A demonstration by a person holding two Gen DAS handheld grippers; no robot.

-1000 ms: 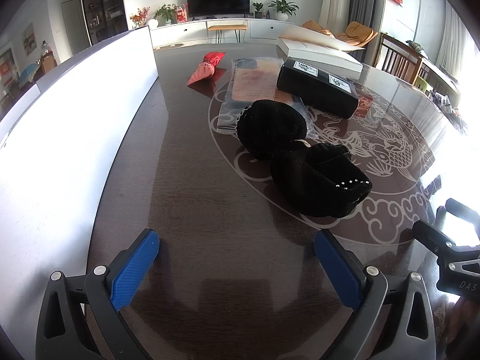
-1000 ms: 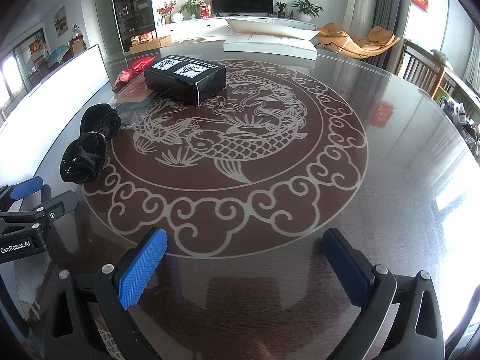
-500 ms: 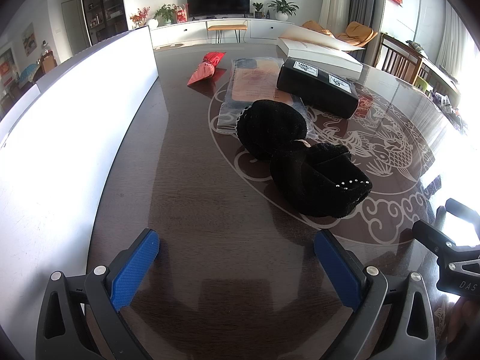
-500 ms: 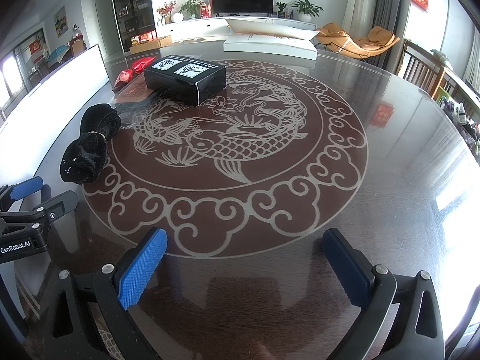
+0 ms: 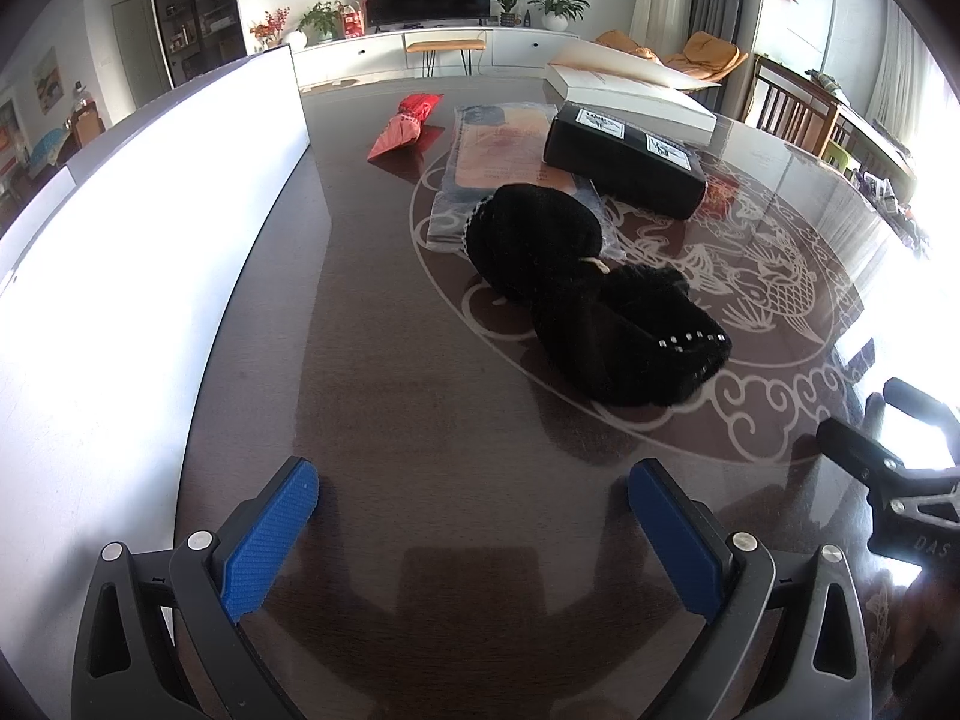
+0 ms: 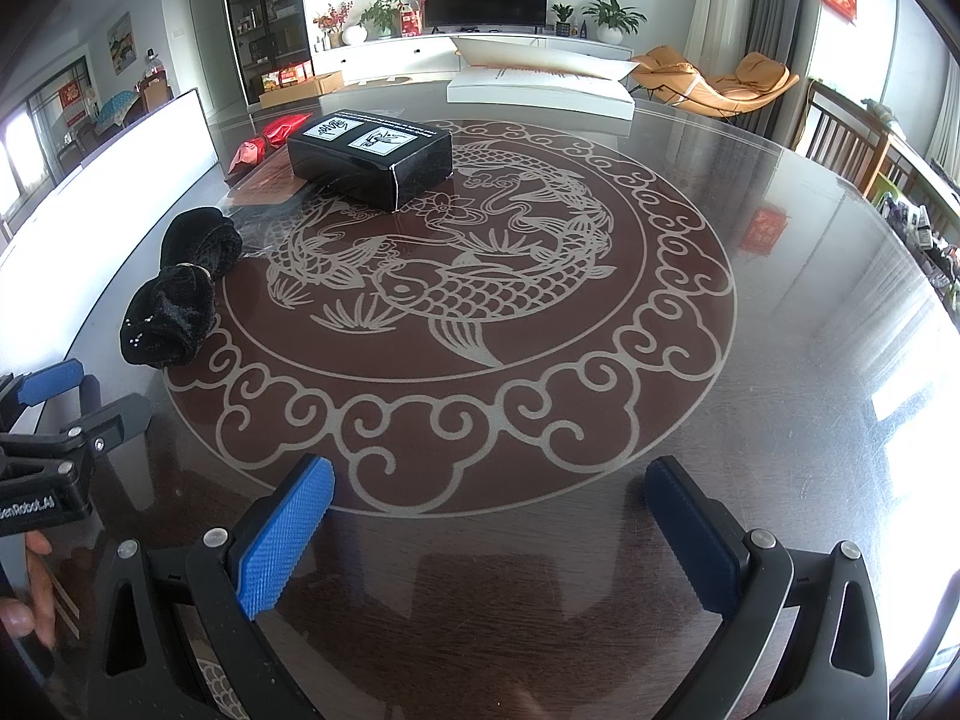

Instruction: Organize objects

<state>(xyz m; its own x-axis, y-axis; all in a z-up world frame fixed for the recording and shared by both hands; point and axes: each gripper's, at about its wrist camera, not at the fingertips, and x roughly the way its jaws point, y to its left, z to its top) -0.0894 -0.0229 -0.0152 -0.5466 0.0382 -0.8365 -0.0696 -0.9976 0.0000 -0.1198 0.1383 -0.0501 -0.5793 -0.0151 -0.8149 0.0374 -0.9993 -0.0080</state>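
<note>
Nothing has shifted in the last second: your left gripper [image 5: 473, 501] and right gripper [image 6: 491, 489] stay spread wide and empty, the black slippers [image 5: 591, 300] untouched on the bench [image 5: 384, 396], so organizing hasn't begun.

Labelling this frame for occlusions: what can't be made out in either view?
- Flat clear plastic packet: both views, near end under the black fuzzy fabric bundle, one corner under the black rectangular box.
- Box label print: too small to read.
- Long white box: contents hidden by its lid.
- Right tongs: open; in the left view cut off by the frame edge.
</note>
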